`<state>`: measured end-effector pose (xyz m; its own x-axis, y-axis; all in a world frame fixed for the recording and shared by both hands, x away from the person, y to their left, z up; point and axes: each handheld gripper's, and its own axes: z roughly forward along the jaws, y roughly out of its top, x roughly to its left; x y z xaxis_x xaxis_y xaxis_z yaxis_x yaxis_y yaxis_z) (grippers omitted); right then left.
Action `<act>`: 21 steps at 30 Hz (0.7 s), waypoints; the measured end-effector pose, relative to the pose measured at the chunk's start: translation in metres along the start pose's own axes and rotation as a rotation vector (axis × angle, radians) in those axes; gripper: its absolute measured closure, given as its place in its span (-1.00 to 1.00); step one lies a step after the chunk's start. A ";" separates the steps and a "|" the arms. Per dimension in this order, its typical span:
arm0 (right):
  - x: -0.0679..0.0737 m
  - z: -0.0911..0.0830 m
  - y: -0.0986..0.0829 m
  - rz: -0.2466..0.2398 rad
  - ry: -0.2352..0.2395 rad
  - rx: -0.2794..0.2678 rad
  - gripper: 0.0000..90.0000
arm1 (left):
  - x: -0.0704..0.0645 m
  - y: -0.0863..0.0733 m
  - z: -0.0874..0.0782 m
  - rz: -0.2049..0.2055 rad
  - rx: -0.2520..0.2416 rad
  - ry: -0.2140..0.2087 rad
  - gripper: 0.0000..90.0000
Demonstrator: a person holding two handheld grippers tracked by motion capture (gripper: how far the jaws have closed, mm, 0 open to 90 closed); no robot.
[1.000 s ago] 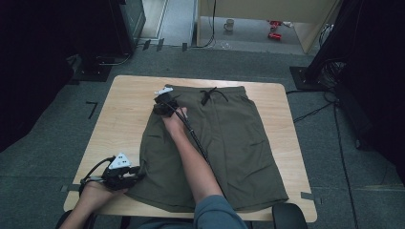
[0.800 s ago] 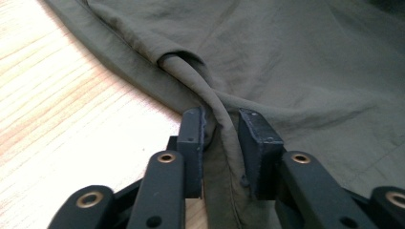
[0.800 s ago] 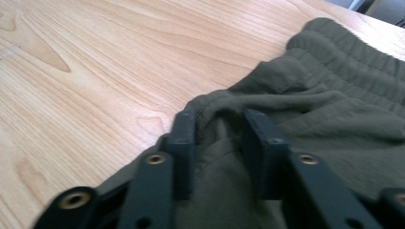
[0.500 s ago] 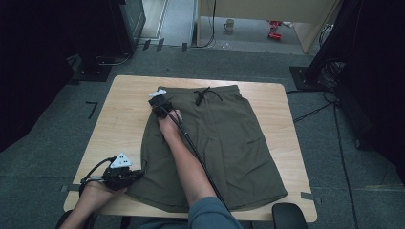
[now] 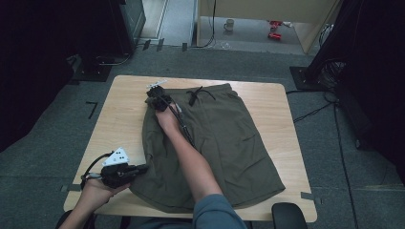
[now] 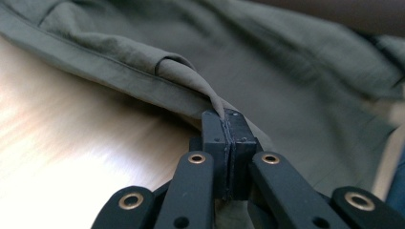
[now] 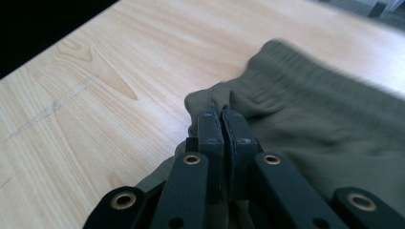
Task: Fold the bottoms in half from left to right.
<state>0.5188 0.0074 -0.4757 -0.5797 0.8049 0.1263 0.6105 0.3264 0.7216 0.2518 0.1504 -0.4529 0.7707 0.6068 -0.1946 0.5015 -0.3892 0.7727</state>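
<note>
Two claws each hold a bit of the green shorts (image 5: 215, 138), which lie flat on the desk (image 5: 119, 119). The left claw (image 6: 228, 129) is pinched tight on the hem of one leg, and a little fold of cloth sticks up out of its tip. Most of the shorts spread out beyond that claw, and bare wood lies to one side of it. The right claw (image 7: 222, 125) is clamped on the corner of the stretchy waistband, with the ribbed band running away past its tip and bare desk beside it. From above, the left claw (image 5: 138, 168) sits at the near edge of the shorts and the right claw (image 5: 154, 93) at the far corner, both on the same side. The black drawstring (image 5: 196, 94) lies close by the right claw. I think the cloth is soft, thin and light, so it will bend and sag when lifted and will not break. It may slip a little, so the thick hem and the waistband look like the best places to grab, because they are doubled up and give the claws more to bite
</note>
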 end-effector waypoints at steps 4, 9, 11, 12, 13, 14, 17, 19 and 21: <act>-0.017 -0.025 0.007 -0.011 -0.002 -0.014 0.94 | -0.008 0.017 0.001 0.006 -0.024 -0.034 0.99; -0.045 -0.052 0.009 0.000 0.009 -0.016 0.95 | -0.022 0.041 0.010 0.047 -0.026 -0.055 0.99; -0.056 -0.062 0.009 0.014 0.015 -0.017 0.95 | -0.029 0.052 0.015 0.072 -0.023 -0.070 0.99; -0.062 -0.066 0.009 0.020 0.017 -0.017 0.95 | -0.031 0.057 0.017 0.082 -0.019 -0.077 0.99; -0.066 -0.071 0.008 0.023 0.015 -0.015 0.95 | -0.034 0.061 0.020 0.092 -0.020 -0.082 0.99; -0.066 -0.071 0.008 0.023 0.015 -0.015 0.95 | -0.034 0.061 0.020 0.092 -0.020 -0.082 0.99; -0.085 -0.089 0.005 0.037 0.009 -0.031 0.95 | -0.042 0.074 0.033 0.116 -0.012 -0.108 0.99; -0.093 -0.097 0.003 0.049 0.008 -0.040 0.95 | -0.047 0.079 0.039 0.128 -0.012 -0.116 0.99; -0.104 -0.107 0.000 0.063 0.009 -0.051 0.95 | -0.053 0.085 0.044 0.146 -0.013 -0.122 0.99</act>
<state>0.5212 -0.1293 -0.4159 -0.5456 0.8188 0.1786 0.6178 0.2490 0.7459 0.2711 0.0547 -0.4035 0.8772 0.4557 -0.1513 0.3766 -0.4574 0.8056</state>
